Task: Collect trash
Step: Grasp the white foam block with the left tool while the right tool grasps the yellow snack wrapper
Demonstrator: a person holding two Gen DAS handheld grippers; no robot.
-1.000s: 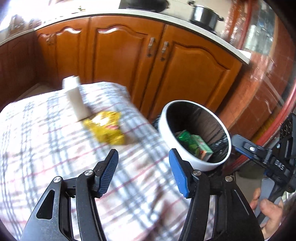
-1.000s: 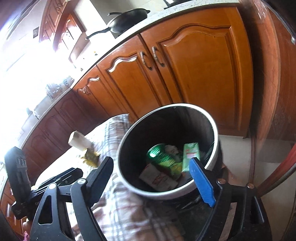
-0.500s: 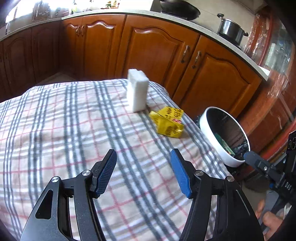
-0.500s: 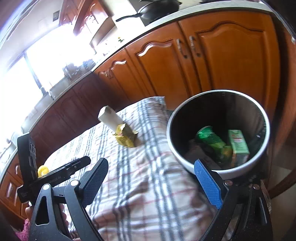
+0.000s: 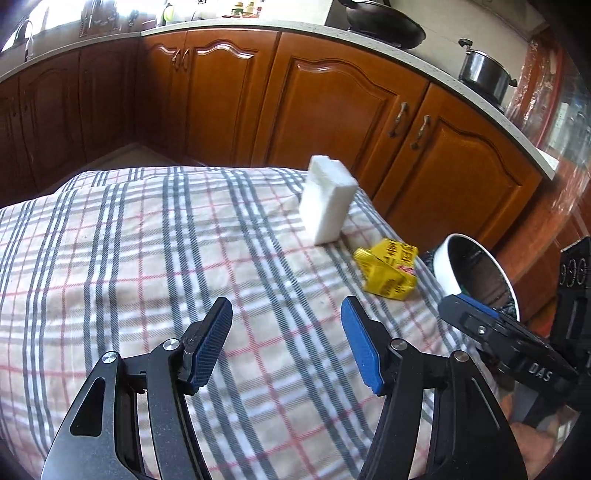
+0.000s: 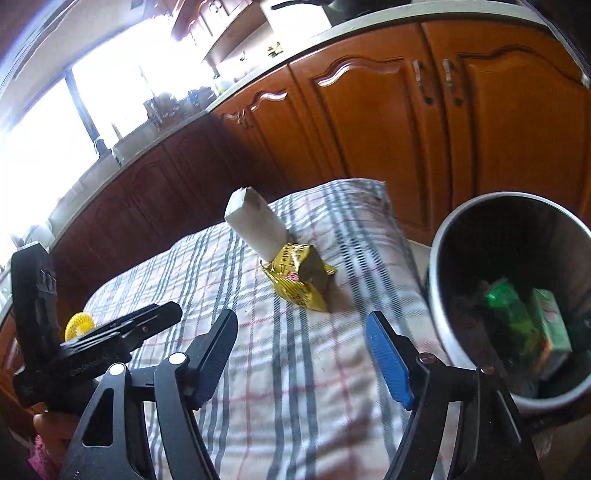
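A crumpled yellow wrapper [image 5: 388, 271] lies on the plaid cloth near its far right edge; it also shows in the right wrist view [image 6: 299, 280]. A white box [image 5: 327, 199] stands upright just behind it, also in the right wrist view [image 6: 255, 225]. A white-rimmed trash bin [image 5: 448, 258] stands beside the table, holding green packets [image 6: 517, 317] and a green carton [image 6: 550, 325]. My left gripper [image 5: 286, 343] is open and empty above the cloth. My right gripper [image 6: 301, 354] is open and empty, short of the wrapper.
The plaid tablecloth [image 5: 147, 258] covers the table. Wooden kitchen cabinets [image 5: 332, 110] run behind, with a pot [image 5: 484, 72] and a pan [image 5: 384, 27] on the counter. A yellow coil [image 6: 79, 325] lies at the cloth's left edge, behind the left gripper's body [image 6: 96, 343].
Both grippers have swung left, away from the bin and over the table. The wrapper and the white box have come to the middle of the right wrist view. Both stay open.
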